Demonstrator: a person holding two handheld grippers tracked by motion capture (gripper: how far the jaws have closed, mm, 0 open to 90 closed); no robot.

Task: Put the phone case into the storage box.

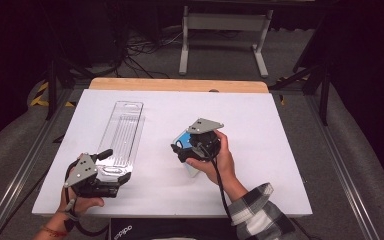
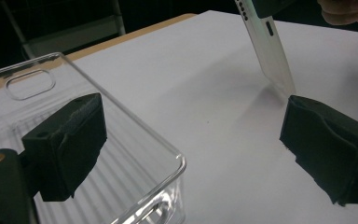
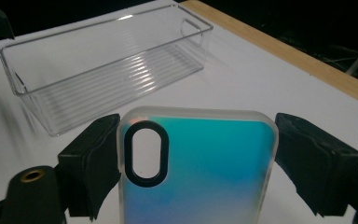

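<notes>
The right gripper [image 3: 198, 163] clamps a light, bendy iridescent blue phone case [image 3: 198, 172] by its edges (slippery, probably); the left gripper [image 2: 191, 149] gapes empty beside the clear ribbed plastic tray [image 1: 122, 132].

clear bins [image 1: 121, 135]: 1 | phone cases [image 3: 198, 168]: 1 | grippers [image 1: 109, 159]: 2

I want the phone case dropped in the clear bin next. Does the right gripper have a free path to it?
Probably yes: bare table lies between the right gripper, holding the phone case, and the clear bin, whose top is open.
</notes>
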